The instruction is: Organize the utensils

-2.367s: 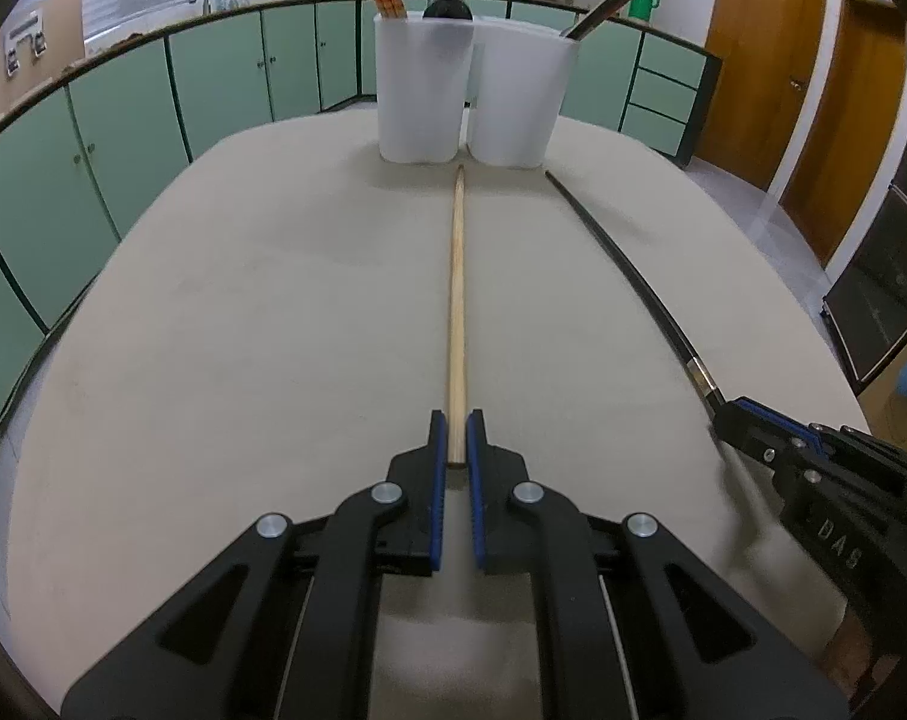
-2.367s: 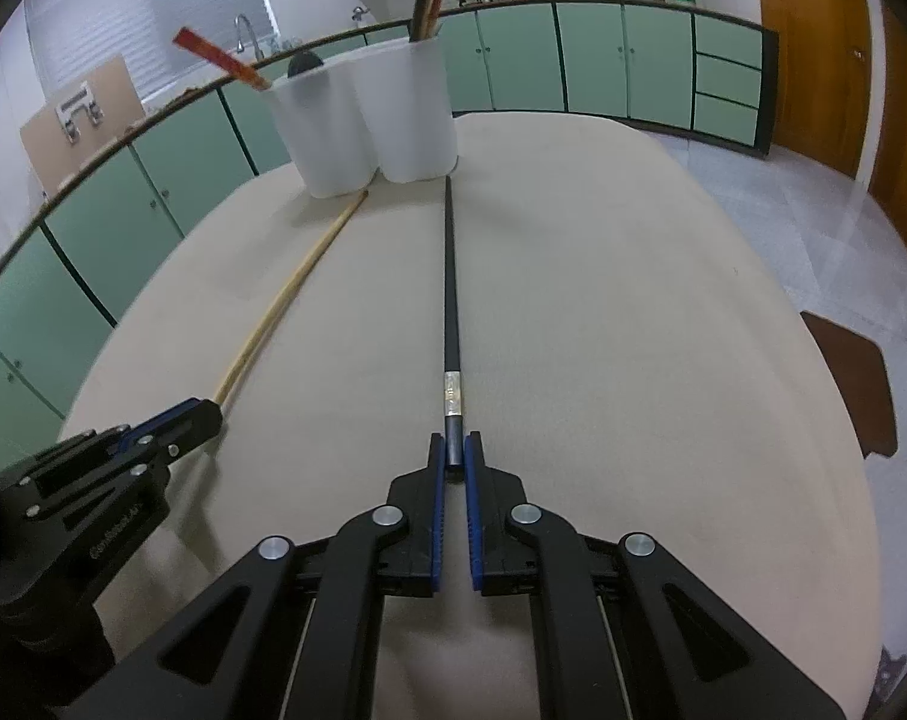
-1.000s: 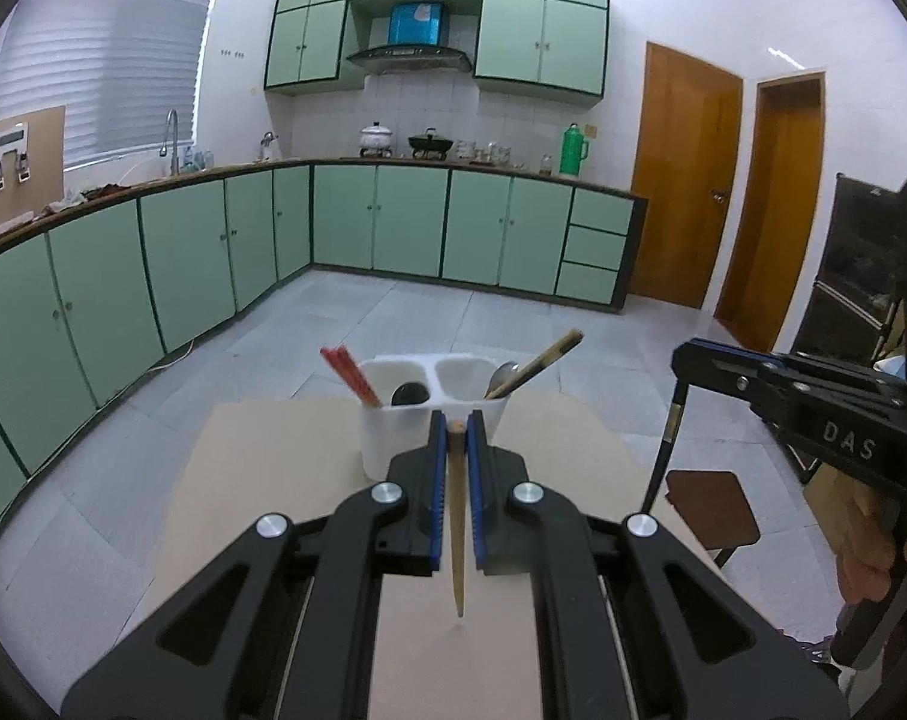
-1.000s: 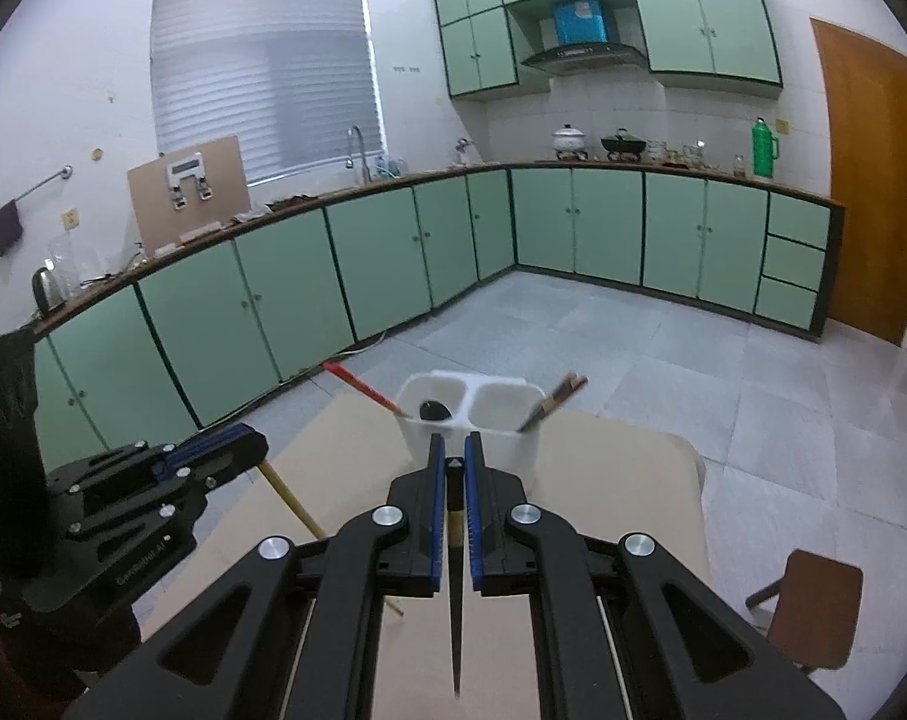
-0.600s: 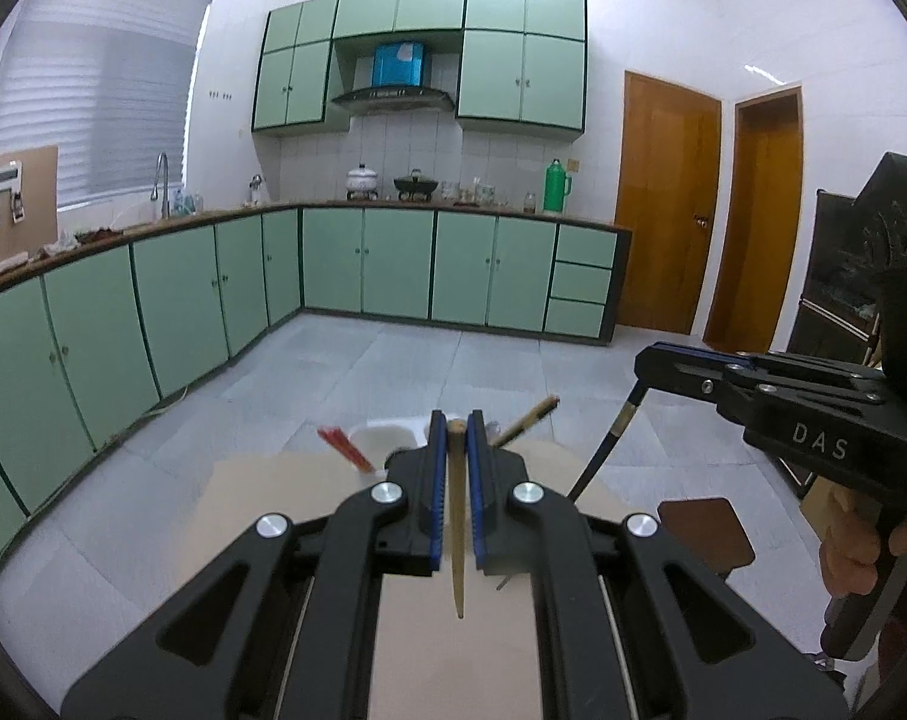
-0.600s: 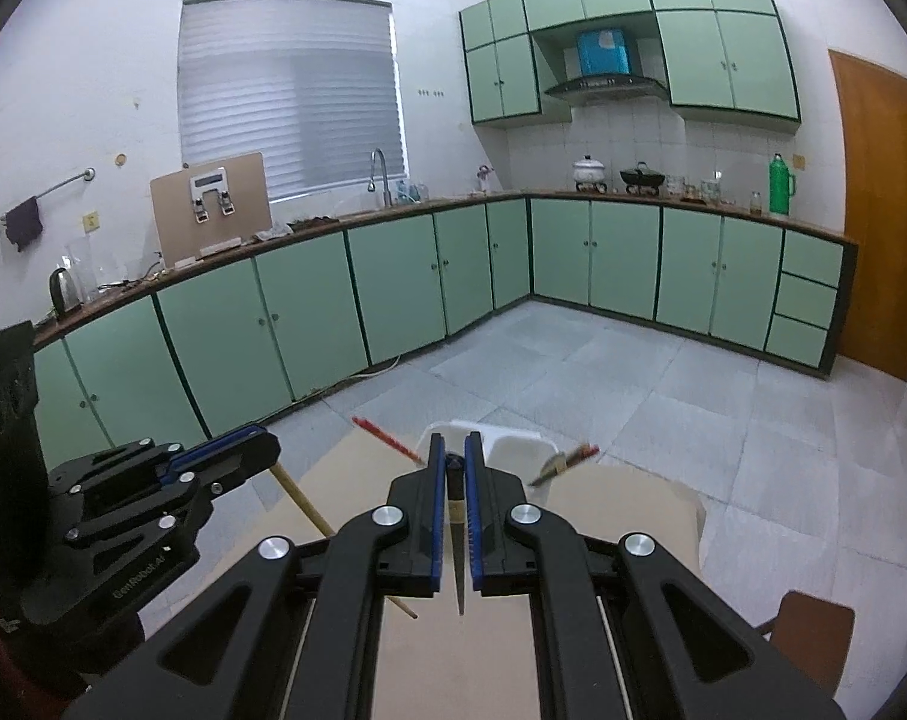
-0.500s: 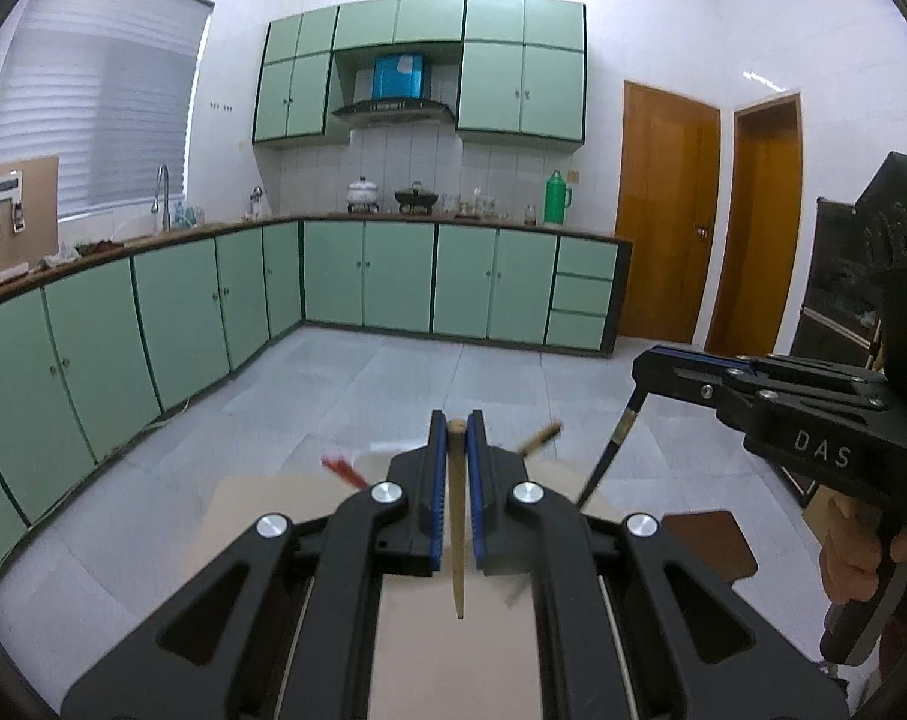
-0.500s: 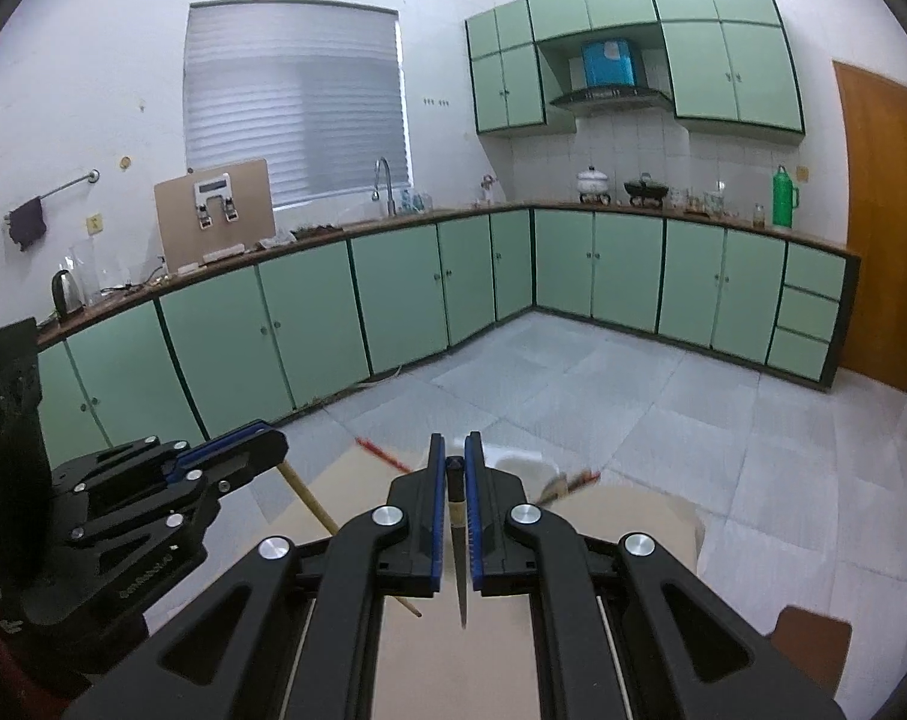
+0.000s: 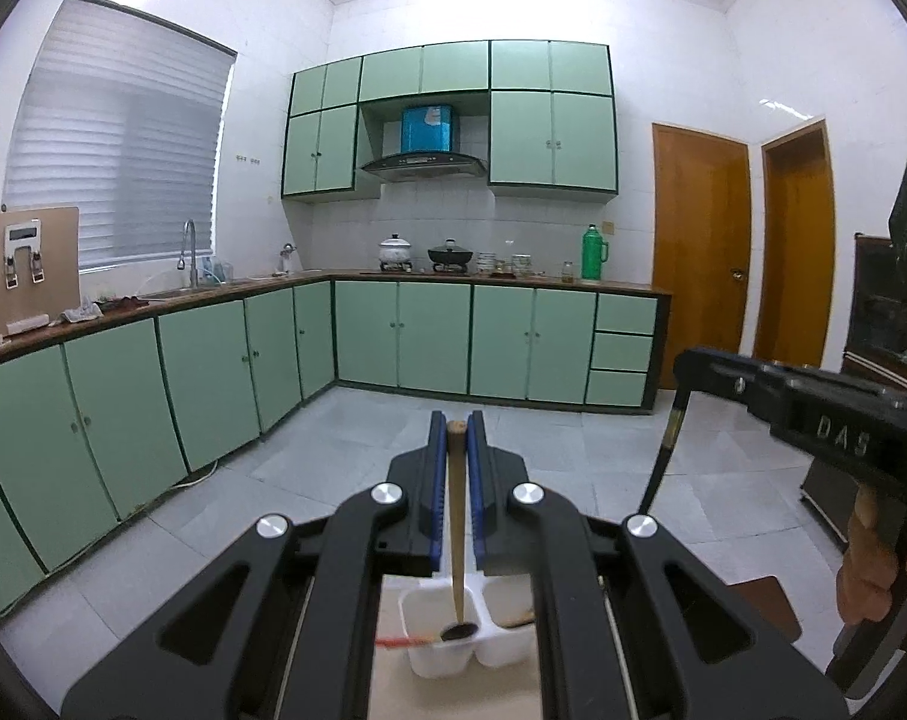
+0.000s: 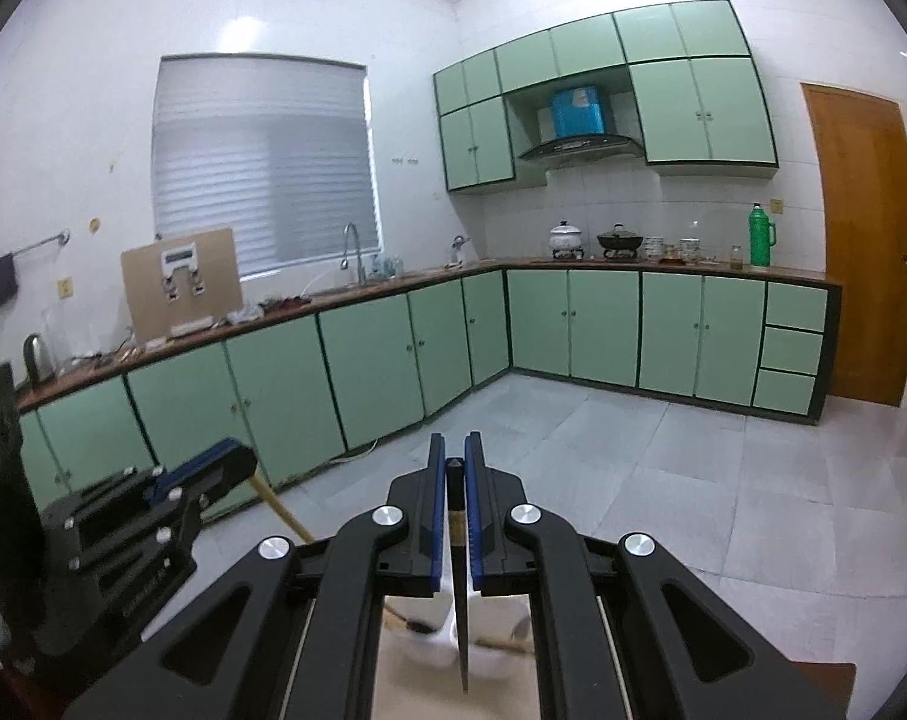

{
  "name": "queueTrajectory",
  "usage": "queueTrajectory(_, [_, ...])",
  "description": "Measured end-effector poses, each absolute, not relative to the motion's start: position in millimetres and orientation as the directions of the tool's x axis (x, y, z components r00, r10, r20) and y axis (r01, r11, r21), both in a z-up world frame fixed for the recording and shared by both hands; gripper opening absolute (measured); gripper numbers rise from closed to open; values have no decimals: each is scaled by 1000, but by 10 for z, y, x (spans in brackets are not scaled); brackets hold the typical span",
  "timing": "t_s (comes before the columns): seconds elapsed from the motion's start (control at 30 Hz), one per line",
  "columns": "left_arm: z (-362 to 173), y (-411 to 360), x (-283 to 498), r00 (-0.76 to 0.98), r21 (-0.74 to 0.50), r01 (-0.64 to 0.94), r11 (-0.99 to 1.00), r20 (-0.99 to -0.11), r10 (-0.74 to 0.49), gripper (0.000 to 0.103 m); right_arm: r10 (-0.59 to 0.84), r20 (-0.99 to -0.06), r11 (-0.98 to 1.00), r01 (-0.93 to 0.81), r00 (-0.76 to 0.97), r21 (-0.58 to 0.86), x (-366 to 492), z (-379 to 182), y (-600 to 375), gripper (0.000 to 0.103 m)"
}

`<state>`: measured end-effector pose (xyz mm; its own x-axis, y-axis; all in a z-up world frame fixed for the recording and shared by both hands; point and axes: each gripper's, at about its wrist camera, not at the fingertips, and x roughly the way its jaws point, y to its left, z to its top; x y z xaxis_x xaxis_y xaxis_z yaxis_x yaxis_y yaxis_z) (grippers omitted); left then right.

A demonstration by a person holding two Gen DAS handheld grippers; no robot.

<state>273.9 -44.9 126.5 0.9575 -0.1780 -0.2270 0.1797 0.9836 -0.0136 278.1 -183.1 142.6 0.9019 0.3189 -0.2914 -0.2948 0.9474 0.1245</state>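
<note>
While the left gripper [image 9: 457, 426] clamps a wooden chopstick [image 9: 456, 516] hanging straight down into the holder [image 9: 447, 654] left cup, the right gripper [image 10: 454, 456] grips a black chopstick [image 10: 460, 612] just right of it.

Both handheld tools were matte black, with angular cut-out arms and round silver screw heads at the joints. The left gripper [image 9: 456, 438] carried bright blue strips down the inner faces of its two fingers, as did the right gripper [image 10: 455, 456]. Seen from the left wrist camera, the right tool's body bore raised letters reading "DAS". The bare-skinned right hand [image 9: 879, 570] showed below it, fingers light brown.
</note>
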Motion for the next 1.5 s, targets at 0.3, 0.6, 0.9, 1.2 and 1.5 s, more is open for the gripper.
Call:
queueTrajectory(0.3, [1004,-463,3282,948,-15,160,987,-276,-157,6,260,-313,966,-245,914,86,3370,1158,-1734,6])
queueTrajectory(0.6, [608,-389,3692,918,-32,158,987,-364,-159,6,259,-393,966,-237,882,106,3603,672,-1709,6])
queueTrajectory(0.9, [234,-282,3879,871,-29,161,987,-466,-156,7,285,-485,958,-254,827,131,3660,290,-1679,14])
queueTrajectory(1.2, [246,-174,3683,875,-31,162,986,-458,-158,33,246,-461,969,-197,852,153,3451,348,-1936,49])
queueTrajectory(1.5, [227,-101,3197,877,-62,131,989,-457,-145,60,203,-434,976,-145,878,163,2916,317,-2173,83])
